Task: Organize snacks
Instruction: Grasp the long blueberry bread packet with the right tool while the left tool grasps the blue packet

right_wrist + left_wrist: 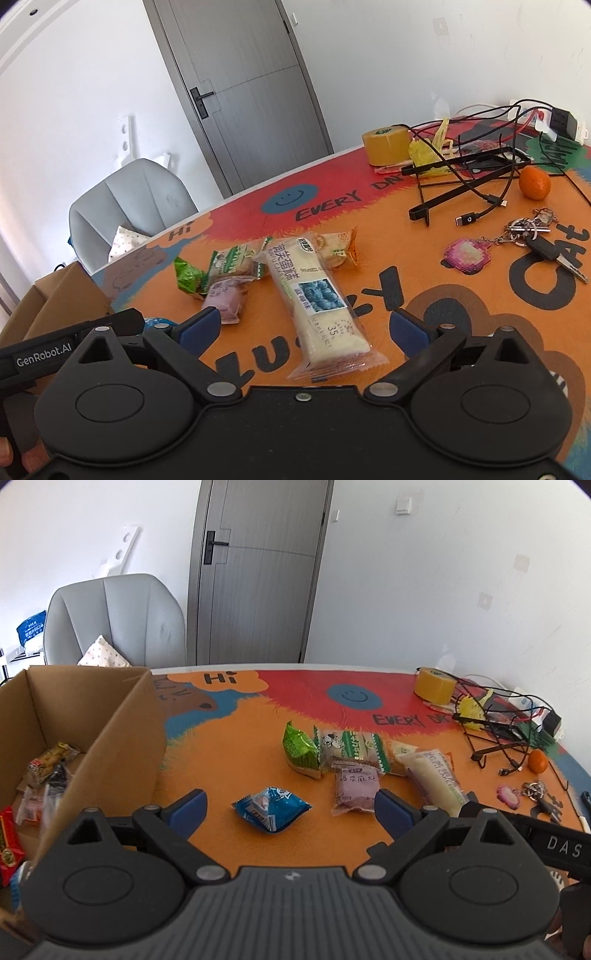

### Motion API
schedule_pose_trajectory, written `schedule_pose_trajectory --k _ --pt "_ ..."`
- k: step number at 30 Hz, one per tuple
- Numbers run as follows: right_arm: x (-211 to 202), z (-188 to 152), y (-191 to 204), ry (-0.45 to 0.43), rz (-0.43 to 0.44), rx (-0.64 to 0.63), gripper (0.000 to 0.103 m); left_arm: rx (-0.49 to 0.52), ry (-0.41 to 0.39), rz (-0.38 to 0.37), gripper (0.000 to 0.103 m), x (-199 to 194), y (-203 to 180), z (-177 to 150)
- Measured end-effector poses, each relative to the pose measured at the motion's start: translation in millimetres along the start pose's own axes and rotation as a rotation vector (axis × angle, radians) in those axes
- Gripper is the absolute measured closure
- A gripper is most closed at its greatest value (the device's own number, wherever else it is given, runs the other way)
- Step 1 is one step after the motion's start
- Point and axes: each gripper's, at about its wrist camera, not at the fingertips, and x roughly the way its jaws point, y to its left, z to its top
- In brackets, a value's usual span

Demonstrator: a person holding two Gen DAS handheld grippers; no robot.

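Bare orange mat (236, 746) between the cardboard box (122, 738) and the snack cluster; box wall rising just left of the left gripper (290, 808), table edge running along the far side. Cables (476, 173), tape roll (386, 146), an orange (534, 182) and keys (532, 230) crowding the far right corner.

Blue snack packet (271, 808) lying flat between the spread left fingers, untouched, corners pointing diagonally. Long cake bar (316, 299) stretched along the right gripper (304, 328) line of sight, near end toward the camera, far end against the small packets. Purple packet (225, 299) and green packet (188, 278) just left of it. More snacks already inside the box.

Both grippers low over the mat, angled forward and down, jaws wide apart, gripping nothing.
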Motion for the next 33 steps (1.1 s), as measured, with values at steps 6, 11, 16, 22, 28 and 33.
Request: schedule_pose_trajectory --k 6,11,16,22,28,33 --pt "17 7 -3 0.013 -0.008 -0.008 0.004 0.002 0.028 0.015 0.007 21 -3 1" --pt "33 11 -6 0.029 -0.009 -0.012 0.005 0.001 0.050 0.032 0.007 38 -4 0" --pt "46 8 -5 0.068 0.007 -0.017 0.016 -0.003 0.066 0.055 0.010 49 -1 -4" --pt "48 6 -2 0.065 0.004 -0.047 0.034 -0.017 0.072 0.061 0.028 55 1 -8" --pt "45 4 -2 0.069 0.007 -0.059 0.063 -0.031 0.053 0.064 0.049 57 3 -9" --pt "41 1 -1 0.071 0.021 -0.056 0.068 -0.027 0.053 0.051 0.065 56 4 -9"
